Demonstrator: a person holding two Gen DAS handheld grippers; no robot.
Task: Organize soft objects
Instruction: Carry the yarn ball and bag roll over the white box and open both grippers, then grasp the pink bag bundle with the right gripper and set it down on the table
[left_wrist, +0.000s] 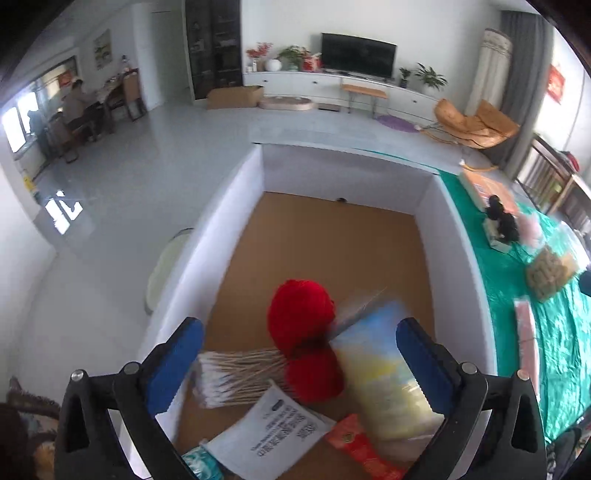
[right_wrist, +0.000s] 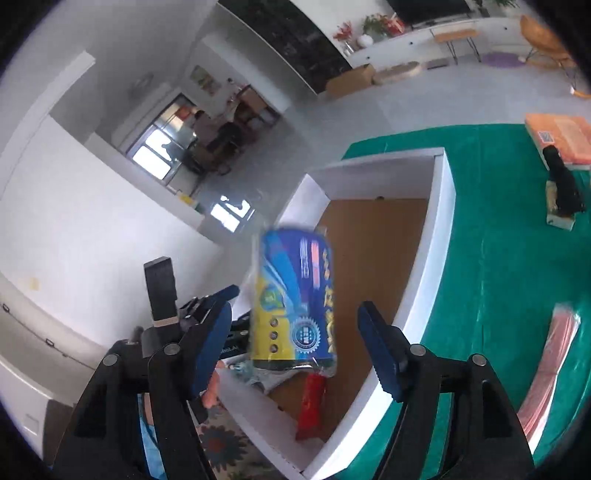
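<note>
The blue-and-yellow sponge pack (right_wrist: 293, 301) is dropping, blurred, over the white box (right_wrist: 441, 236) between the spread right gripper (right_wrist: 293, 343); it looks light, squashy and crinkly-slick, best pinched across its middle, while the left gripper (left_wrist: 299, 365) is gaping empty.

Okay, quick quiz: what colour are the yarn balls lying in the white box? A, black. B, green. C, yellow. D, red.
D: the left wrist view shows two red yarn balls lying on the brown floor of the white box, next to a bundle of cotton swabs.
</note>
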